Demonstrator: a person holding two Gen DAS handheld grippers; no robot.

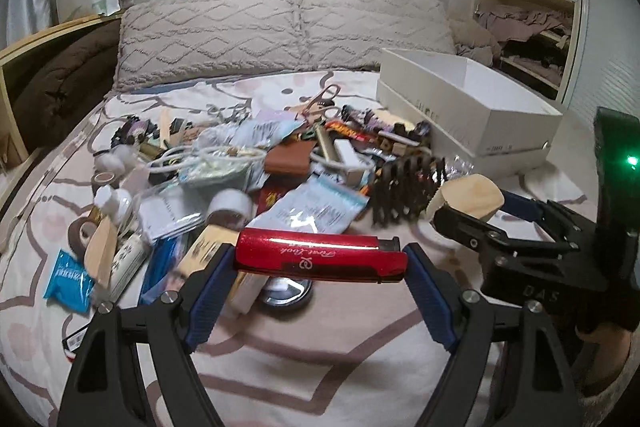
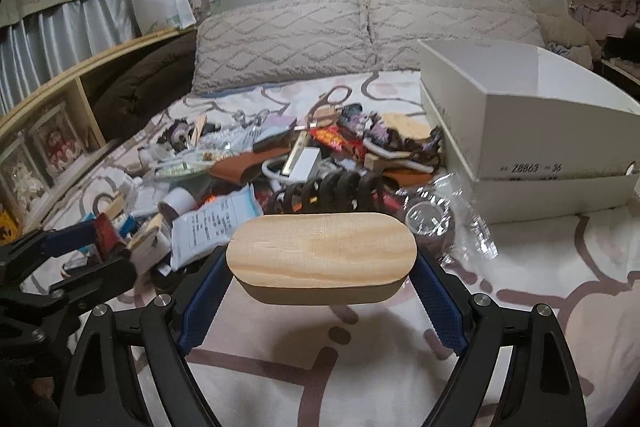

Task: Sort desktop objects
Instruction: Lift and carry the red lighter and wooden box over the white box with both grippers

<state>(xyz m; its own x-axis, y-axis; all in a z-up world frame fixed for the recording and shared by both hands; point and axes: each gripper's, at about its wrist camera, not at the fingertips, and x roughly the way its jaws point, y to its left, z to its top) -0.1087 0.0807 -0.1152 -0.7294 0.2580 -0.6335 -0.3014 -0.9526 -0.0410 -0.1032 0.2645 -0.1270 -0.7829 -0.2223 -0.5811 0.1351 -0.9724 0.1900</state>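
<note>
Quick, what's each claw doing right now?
Left claw: closed on the red case, lifted above the bed.
Right claw: closed on the wooden block, lifted too.

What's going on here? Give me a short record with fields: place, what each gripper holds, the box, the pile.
place: a bed with a patterned cover, two pillows at the head
left gripper: shut on a red case, held by its ends
right gripper: shut on an oval wooden block, held by its ends
box: white, open, on the bed beside the pile; no contents visible
pile: mixed small clutter, including scissors and tape rolls
</note>
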